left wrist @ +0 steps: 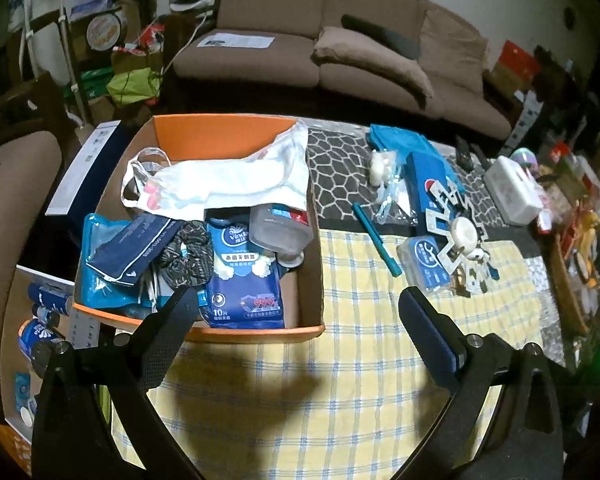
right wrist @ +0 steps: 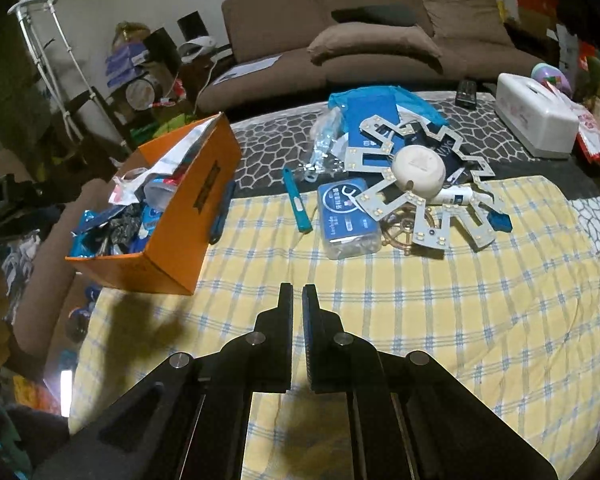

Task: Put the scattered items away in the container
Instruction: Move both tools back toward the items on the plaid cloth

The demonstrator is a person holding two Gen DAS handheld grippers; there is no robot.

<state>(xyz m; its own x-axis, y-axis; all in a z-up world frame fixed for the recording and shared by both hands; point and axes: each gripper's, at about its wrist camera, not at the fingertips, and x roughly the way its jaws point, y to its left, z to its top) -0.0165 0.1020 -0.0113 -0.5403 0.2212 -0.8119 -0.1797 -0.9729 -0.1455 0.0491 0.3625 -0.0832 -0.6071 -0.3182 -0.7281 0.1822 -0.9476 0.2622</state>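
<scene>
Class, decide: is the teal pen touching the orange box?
Apart. The left wrist view shows bare cloth between the teal pen and the orange box.

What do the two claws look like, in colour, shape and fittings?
Both are black. The left claw has long tapered fingers with a blue pad and round silver pivot pins. The right claw has flat, blunt-tipped fingers, a blue pad and similar pins.

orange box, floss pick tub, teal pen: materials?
Orange box: likely cardboard, matte, with folded edges and a brown inside. Floss pick tub: clear, glossy plastic; contents show through. Teal pen: probably plastic, smooth with a slight sheen.
</scene>
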